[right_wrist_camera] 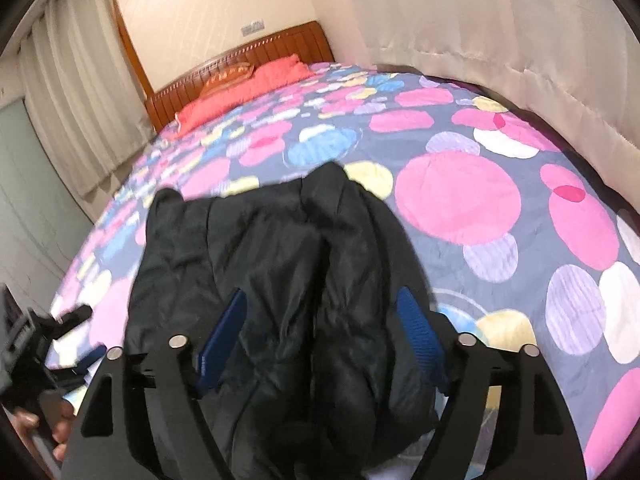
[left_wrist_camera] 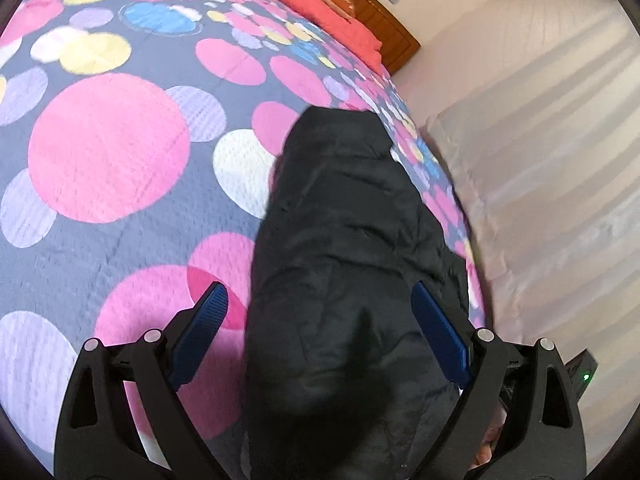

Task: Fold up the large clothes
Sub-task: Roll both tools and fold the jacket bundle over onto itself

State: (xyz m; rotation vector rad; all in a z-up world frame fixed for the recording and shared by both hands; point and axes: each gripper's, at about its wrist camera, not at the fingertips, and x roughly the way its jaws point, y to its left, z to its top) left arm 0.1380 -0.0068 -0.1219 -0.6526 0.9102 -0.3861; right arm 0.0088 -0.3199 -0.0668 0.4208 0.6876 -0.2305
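Jacket [left_wrist_camera: 344, 272] lies bunched on your bed [left_wrist_camera: 108, 148], a black padded heap near the bed's edge, stretching away from both tools. From your left tool [left_wrist_camera: 320, 312], the blue pads [left_wrist_camera: 440, 332] stand wide apart with the jacket running up between them; neither pad presses the cloth. From your right tool [right_wrist_camera: 324, 320], the picture is much the same: pads [right_wrist_camera: 224, 336] spread on either side of the dark folds, nothing clamped. Both tools are open and hold nothing. The quilt under the jacket is grey with pink, lilac, yellow and blue circles. A red pillow [right_wrist_camera: 256, 84] sits at the far end against the wooden headboard [right_wrist_camera: 248, 52]. Curtains [right_wrist_camera: 460, 20] hang alongside the bed. In the right view, your left hand [right_wrist_camera: 60, 428] shows at the lower left, gripping its handle.
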